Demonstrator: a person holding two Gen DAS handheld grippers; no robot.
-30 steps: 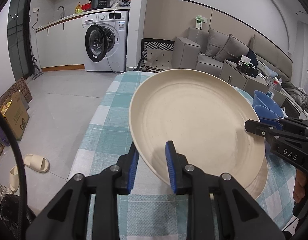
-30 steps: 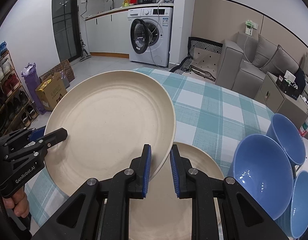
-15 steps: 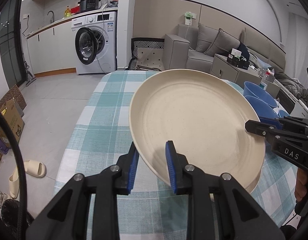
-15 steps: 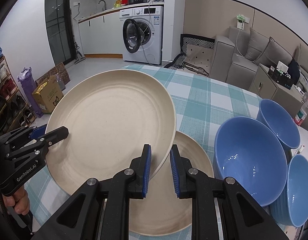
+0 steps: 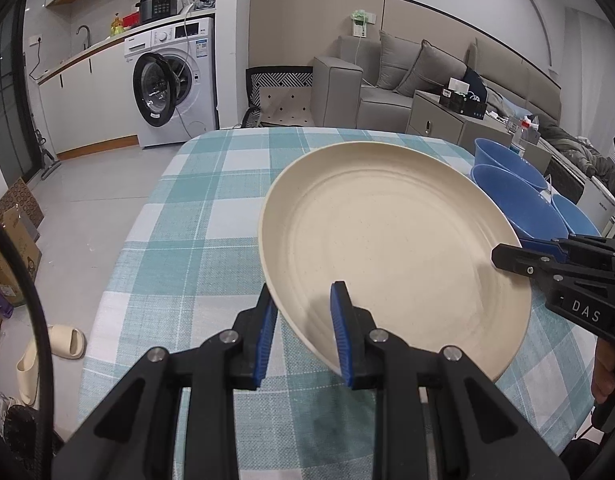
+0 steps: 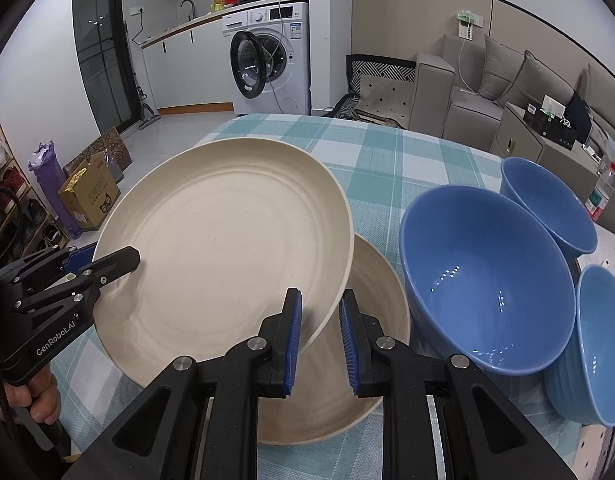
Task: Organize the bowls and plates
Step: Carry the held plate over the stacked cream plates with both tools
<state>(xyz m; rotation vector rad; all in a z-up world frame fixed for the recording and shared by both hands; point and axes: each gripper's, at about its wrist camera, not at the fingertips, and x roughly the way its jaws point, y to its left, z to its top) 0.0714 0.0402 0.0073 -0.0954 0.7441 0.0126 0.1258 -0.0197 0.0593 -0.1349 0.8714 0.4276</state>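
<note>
Both tongs were clamped on the upper cream plate (image 6: pixel 223 248): left gripper (image 5: pixel 303 332) on its near-left rim, right gripper (image 6: pixel 319 340) on the opposite rim. Plate was held tilted over the lower plate (image 6: pixel 363 364), blue bowls (image 6: pixel 487 292) at 3 o'clock. Risk: uneven release could let it slide off-centre or knock the nearest bowl.

A round cream speckled plate with faint concentric ridges (image 6: pixel 223 248) hangs tilted above the teal-checked tablecloth, partly overlapping a second matching cream plate (image 6: pixel 359 360) lying flat beneath it. Just beside them stand three glossy blue bowls: a large one (image 6: pixel 487 280) nearest, two smaller ones (image 6: pixel 547 204) (image 6: pixel 599 344) touching it.
</note>
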